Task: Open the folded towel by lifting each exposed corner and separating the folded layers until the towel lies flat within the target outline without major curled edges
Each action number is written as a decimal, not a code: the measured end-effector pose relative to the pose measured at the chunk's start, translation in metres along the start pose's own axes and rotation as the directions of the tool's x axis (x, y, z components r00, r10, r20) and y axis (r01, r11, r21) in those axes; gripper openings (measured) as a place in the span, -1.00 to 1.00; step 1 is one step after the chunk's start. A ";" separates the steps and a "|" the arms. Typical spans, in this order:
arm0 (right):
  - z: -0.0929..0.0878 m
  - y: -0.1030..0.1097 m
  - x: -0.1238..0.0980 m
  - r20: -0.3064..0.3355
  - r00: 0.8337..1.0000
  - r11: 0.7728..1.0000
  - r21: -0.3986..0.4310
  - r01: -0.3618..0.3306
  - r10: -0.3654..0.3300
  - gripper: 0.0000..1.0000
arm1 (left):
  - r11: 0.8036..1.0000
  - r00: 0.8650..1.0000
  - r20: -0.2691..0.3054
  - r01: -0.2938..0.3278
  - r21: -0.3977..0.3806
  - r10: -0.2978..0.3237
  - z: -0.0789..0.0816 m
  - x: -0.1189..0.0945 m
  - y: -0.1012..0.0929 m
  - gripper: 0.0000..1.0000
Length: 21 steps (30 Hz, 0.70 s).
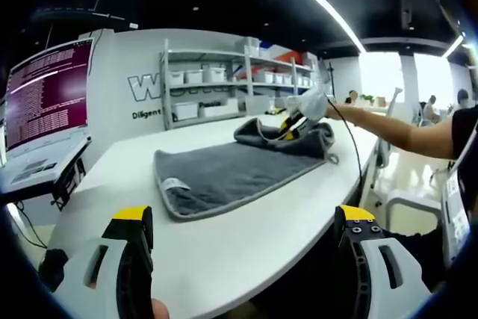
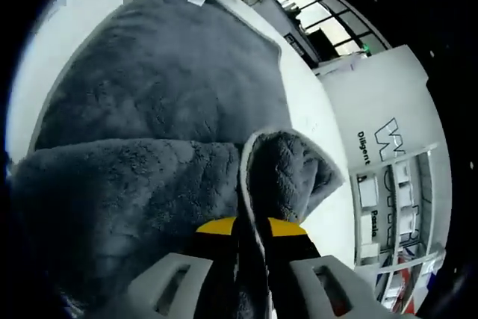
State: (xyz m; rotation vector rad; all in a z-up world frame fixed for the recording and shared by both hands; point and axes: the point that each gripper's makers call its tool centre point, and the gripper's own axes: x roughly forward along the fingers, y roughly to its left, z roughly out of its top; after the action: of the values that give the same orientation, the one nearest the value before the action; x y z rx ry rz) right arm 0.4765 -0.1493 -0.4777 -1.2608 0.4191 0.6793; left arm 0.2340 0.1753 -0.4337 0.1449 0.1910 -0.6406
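Note:
A grey towel [image 1: 224, 173] with a lighter hem lies on the white table [image 1: 246, 244], flat at its near end with a white label near one corner, bunched at the far end. There the right gripper [image 1: 293, 126], held by a gloved hand, pinches a raised fold. In the right gripper view my right gripper [image 2: 250, 228] is shut on a corner of the grey towel [image 2: 164, 87], the hem pressed between its yellow-tipped jaws. My left gripper [image 1: 245, 223] hangs open over the table's near edge, short of the towel, nothing between its jaws.
A laptop [image 1: 45, 102] with a purple screen sits at the left. White shelves [image 1: 224, 84] with bins stand behind the table. A person's arm [image 1: 396, 128] reaches in from the right, and a cable trails off the table there.

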 end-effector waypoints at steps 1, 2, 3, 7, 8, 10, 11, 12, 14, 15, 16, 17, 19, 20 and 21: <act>0.000 0.001 0.002 0.001 1.000 1.000 0.007 -0.008 0.008 -0.84 | 1.000 1.000 0.000 -0.001 0.000 0.001 0.000 0.000 0.000 0.99; 0.000 0.001 0.005 0.013 1.000 0.999 0.032 -0.016 0.015 -0.89 | 1.000 1.000 0.000 -0.001 -0.001 0.001 0.000 0.000 0.000 0.99; 0.000 0.000 0.006 0.019 1.000 0.999 0.045 -0.014 0.013 -0.99 | 1.000 1.000 0.001 -0.001 -0.001 0.001 0.000 0.000 0.000 0.99; -0.001 -0.003 0.007 0.033 0.999 0.995 0.098 -0.009 0.005 -1.00 | 1.000 1.000 0.003 -0.001 -0.003 0.001 -0.001 -0.001 0.001 0.99; -0.001 -0.005 0.006 0.039 0.999 0.993 0.114 -0.002 -0.002 -1.00 | 1.000 1.000 0.003 -0.001 -0.004 0.001 -0.001 -0.001 0.002 0.99; 0.000 -0.010 0.001 0.053 0.998 0.990 0.142 0.013 -0.020 -1.00 | 1.000 1.000 0.004 -0.002 -0.005 0.002 -0.001 -0.002 0.002 0.99; 0.000 -0.013 -0.002 0.057 0.998 0.989 0.147 0.023 -0.032 -1.00 | 1.000 1.000 0.005 -0.003 -0.006 0.003 -0.001 -0.002 0.003 0.99; 0.000 -0.017 -0.005 0.060 0.997 0.987 0.154 0.040 -0.050 -1.00 | 1.000 1.000 0.005 -0.004 -0.008 0.004 -0.001 -0.002 0.003 0.99; -0.001 -0.026 -0.012 0.061 0.994 0.982 0.172 0.081 -0.093 -1.00 | 1.000 1.000 0.005 -0.004 -0.010 0.004 -0.001 -0.002 0.004 0.99; -0.002 -0.031 -0.015 0.057 0.992 0.978 0.184 0.100 -0.112 -1.00 | 1.000 1.000 0.005 -0.004 -0.010 0.005 -0.001 -0.002 0.004 0.99; -0.003 -0.036 -0.020 0.055 0.989 0.973 0.197 0.124 -0.137 -1.00 | 1.000 1.000 0.005 -0.005 -0.010 0.005 -0.001 -0.002 0.004 0.99; -0.005 -0.042 -0.024 0.053 0.985 0.966 0.210 0.148 -0.163 -1.00 | 1.000 1.000 0.006 -0.004 -0.010 0.004 -0.001 -0.002 0.004 0.99; -0.009 -0.055 -0.032 0.046 0.977 0.950 0.245 0.193 -0.210 -1.00 | 1.000 1.000 0.005 0.000 -0.009 0.000 -0.001 -0.002 0.002 0.99; -0.013 -0.062 -0.036 0.038 0.971 0.940 0.265 0.216 -0.234 -1.00 | 1.000 1.000 0.004 0.003 -0.007 -0.003 -0.001 -0.002 0.002 0.99; -0.017 -0.069 -0.041 0.025 0.965 0.925 0.292 0.244 -0.262 -1.00 | 1.000 1.000 0.004 0.003 -0.007 -0.003 -0.001 -0.002 0.001 0.99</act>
State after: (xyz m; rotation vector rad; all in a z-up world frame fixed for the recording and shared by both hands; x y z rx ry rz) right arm 0.4942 -0.1860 -0.4065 -0.9922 0.2833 0.4188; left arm 0.2333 0.1776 -0.4347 0.1365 0.1899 -0.6435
